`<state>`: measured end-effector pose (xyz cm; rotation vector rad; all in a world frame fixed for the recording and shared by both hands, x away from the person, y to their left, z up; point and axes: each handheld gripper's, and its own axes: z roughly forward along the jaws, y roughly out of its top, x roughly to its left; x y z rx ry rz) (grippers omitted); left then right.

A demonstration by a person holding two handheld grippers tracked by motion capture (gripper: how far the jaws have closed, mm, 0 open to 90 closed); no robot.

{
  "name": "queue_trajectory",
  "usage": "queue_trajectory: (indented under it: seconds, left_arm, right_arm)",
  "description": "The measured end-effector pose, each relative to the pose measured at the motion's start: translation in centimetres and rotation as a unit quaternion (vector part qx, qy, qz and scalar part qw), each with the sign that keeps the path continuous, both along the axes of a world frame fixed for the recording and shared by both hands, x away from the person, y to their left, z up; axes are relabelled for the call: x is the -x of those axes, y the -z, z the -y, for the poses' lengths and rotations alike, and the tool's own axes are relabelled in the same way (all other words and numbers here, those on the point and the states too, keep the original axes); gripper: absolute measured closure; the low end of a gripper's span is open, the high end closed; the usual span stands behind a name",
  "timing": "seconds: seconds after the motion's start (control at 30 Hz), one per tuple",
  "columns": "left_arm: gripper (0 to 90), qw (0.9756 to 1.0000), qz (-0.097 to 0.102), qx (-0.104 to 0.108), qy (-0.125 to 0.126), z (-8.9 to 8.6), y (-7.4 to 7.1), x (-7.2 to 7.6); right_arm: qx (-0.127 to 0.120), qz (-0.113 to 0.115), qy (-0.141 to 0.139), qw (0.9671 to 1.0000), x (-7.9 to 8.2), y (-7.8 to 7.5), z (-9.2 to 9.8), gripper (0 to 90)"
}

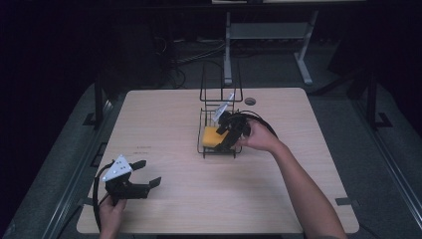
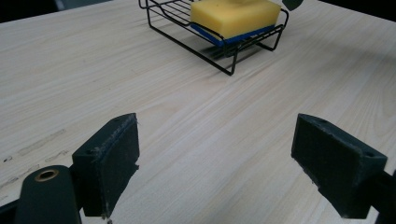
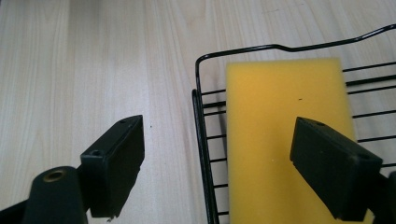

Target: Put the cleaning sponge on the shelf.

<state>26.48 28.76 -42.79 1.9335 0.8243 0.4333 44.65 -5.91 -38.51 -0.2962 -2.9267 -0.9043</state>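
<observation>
The yellow sponge (image 3: 285,140) lay flat in the black wire rack (image 3: 200,140) near the middle of the surface (image 1: 164,129). The right hand-held gripper (image 1: 230,133) hovered over the rack's edge with its jaws spread apart, one outside the wire and one above the sponge. Closing from there could pinch the wire along with the sponge and drag the rack. The left hand-held gripper (image 1: 142,175) sat well away from the rack, jaws apart and empty.

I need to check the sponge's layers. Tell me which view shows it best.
The left gripper view: the sponge shows its yellow top and blue underside in the rack. The right gripper view shows just the yellow top; the high view, a small patch.
</observation>
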Motion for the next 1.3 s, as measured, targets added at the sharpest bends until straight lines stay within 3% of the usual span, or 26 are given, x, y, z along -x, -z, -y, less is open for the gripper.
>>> queue_trajectory:
  seconds: [0.6,1.3]
  left_arm:
    - [14.6,1.0,0.001,-0.001,0.004,0.2,-0.1,0.1]
    - [14.6,0.9999,0.003,-0.008,0.008,0.3,0.0,0.1]
  right_arm:
    - [-0.009,0.003,-0.003,1.0,1.8,0.5,0.4,17.2]
    - [-0.01,0.011,-0.016,0.9998,5.4,1.3,1.1,16.9]
